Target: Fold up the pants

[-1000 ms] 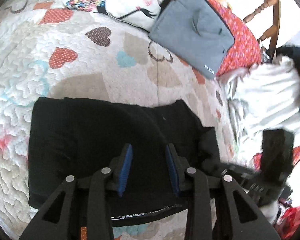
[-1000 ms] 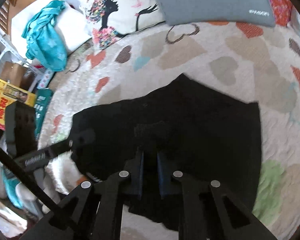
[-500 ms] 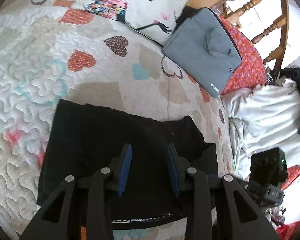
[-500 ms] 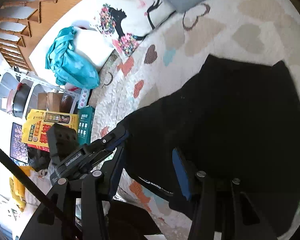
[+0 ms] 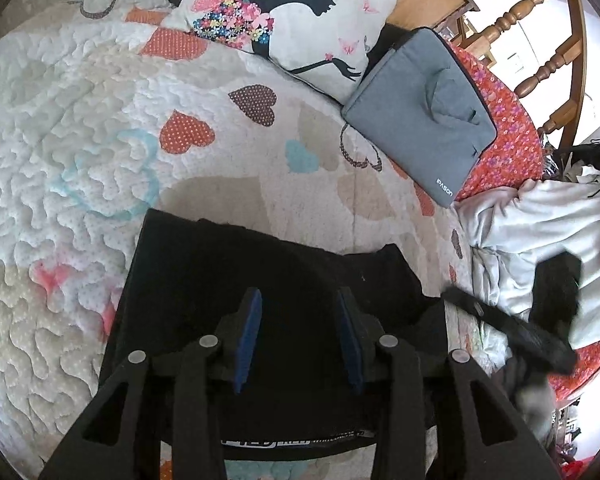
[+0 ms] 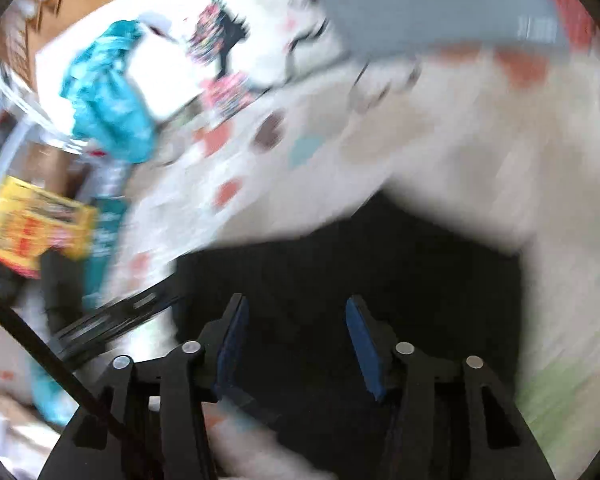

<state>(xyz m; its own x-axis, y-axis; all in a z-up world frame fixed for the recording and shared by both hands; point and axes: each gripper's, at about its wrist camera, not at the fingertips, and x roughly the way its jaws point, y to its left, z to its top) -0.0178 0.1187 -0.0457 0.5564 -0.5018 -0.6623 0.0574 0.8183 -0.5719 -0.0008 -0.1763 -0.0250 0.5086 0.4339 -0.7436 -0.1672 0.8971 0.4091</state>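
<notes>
Lying folded on the heart-patterned quilt (image 5: 80, 92), the black pants (image 5: 228, 272) sit beneath the left gripper (image 5: 298, 322) and right gripper (image 6: 296, 336), both spread wide and empty.

Both wrist cams look steeply down, close over the black pants (image 5: 268, 280) on the quilted bed (image 5: 80, 120). Right view motion-blurred. Shared: pants (image 6: 380, 272), printed pillow (image 5: 292, 16), grey bag (image 5: 420, 108).

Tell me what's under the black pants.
The pants lie on the heart-print quilt, which shows all around them. Whatever the quilt bears beneath the fabric is covered.
</notes>
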